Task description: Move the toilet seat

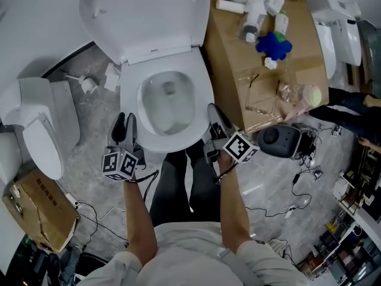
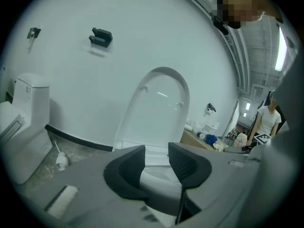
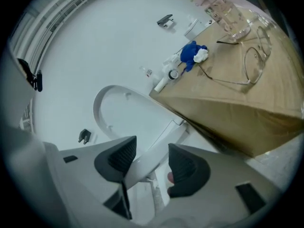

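Observation:
The white toilet (image 1: 169, 100) stands in the middle of the head view, its lid (image 1: 149, 16) raised against the wall and its seat ring (image 1: 202, 94) around the bowl. My left gripper (image 1: 125, 124) hovers at the seat's front left edge. In the left gripper view its jaws (image 2: 156, 151) stand apart, with the white seat (image 2: 159, 175) showing in the gap and the lid (image 2: 159, 108) straight ahead. My right gripper (image 1: 213, 115) lies along the seat's front right edge. Its jaws (image 3: 152, 146) are open, and the seat's edge (image 3: 156, 146) runs slantwise between them, near the left pad.
A cardboard-covered surface (image 1: 232, 58) right of the toilet holds bottles (image 1: 256, 14), a blue object (image 1: 274, 45) and clear glassware (image 1: 286, 94). A second toilet (image 1: 41, 124) and a brush (image 1: 89, 85) stand at the left. A black device (image 1: 280, 140) and cables (image 1: 297, 201) lie on the floor.

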{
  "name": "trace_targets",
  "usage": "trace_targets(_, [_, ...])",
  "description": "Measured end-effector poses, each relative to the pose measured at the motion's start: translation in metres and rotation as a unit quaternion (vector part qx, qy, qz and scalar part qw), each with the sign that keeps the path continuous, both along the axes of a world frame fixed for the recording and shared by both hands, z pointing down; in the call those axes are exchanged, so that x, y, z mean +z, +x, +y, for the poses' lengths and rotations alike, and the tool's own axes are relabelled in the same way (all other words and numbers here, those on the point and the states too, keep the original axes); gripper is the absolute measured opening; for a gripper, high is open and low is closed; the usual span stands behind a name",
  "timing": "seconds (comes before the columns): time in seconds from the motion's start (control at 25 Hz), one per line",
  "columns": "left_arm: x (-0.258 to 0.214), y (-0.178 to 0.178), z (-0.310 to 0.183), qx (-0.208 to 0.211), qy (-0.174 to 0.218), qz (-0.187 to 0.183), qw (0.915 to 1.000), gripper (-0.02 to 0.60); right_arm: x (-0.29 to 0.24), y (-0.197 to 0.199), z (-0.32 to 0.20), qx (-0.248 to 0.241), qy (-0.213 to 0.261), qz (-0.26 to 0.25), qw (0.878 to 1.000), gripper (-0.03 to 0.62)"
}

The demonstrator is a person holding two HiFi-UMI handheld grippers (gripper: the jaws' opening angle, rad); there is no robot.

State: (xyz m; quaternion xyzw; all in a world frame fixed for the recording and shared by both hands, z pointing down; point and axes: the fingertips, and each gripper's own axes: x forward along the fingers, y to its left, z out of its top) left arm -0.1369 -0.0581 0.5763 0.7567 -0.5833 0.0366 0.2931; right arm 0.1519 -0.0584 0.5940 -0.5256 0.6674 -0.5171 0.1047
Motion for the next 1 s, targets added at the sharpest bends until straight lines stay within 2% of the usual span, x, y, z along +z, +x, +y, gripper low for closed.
trace_targets(0.04, [-0.002, 0.0, -0.002, -0.001, 0.002, 0.0, 1.0, 0.155, -0.006, 0.0, -0.003, -0.016, 0.014, 0.04, 0.999, 0.212])
trace_targets(0.08, [-0.004, -0.001, -0.004, -0.003, 0.004, 0.002, 1.0, 0.155, -0.014, -0.002, -0.01, -0.045, 0.037, 0.091, 0.994, 0.166])
trace_targets(0.12, [-0.007, -0.002, -0.006, -0.007, 0.007, 0.007, 0.9999, 0.156, -0.023, -0.007, -0.018, -0.081, 0.06, 0.136, 0.986, 0.15])
trace_targets(0.2, [-0.017, -0.006, -0.014, -0.021, 0.02, 0.022, 0.9993, 0.156, -0.036, -0.02, -0.038, -0.146, 0.083, 0.178, 0.97, 0.152])
trace_targets(0.24, [-0.022, -0.009, -0.018, -0.029, 0.027, 0.03, 0.9988, 0.156, -0.039, -0.026, -0.045, -0.166, 0.088, 0.184, 0.965, 0.152])
trace_targets(0.32, [-0.031, -0.013, -0.026, -0.041, 0.038, 0.046, 0.9974, 0.156, -0.045, -0.03, -0.053, -0.176, 0.097, 0.191, 0.961, 0.152])
trace_targets(0.56, [-0.042, -0.015, -0.04, -0.04, 0.045, 0.054, 0.9967, 0.155, -0.061, -0.032, -0.064, -0.15, 0.124, 0.208, 0.959, 0.15])
trace_targets(0.68, [-0.051, -0.016, -0.048, -0.037, 0.05, 0.061, 0.9962, 0.155, -0.075, -0.032, -0.069, -0.138, 0.144, 0.199, 0.96, 0.15])
trace_targets(0.84, [-0.065, -0.02, -0.06, -0.037, 0.06, 0.093, 0.9932, 0.155, -0.095, -0.032, -0.08, -0.124, 0.172, 0.173, 0.962, 0.15])
trace_targets(1.0, [-0.076, -0.021, -0.067, -0.03, 0.073, 0.119, 0.9897, 0.155, -0.109, -0.034, -0.088, -0.131, 0.192, 0.153, 0.96, 0.15])
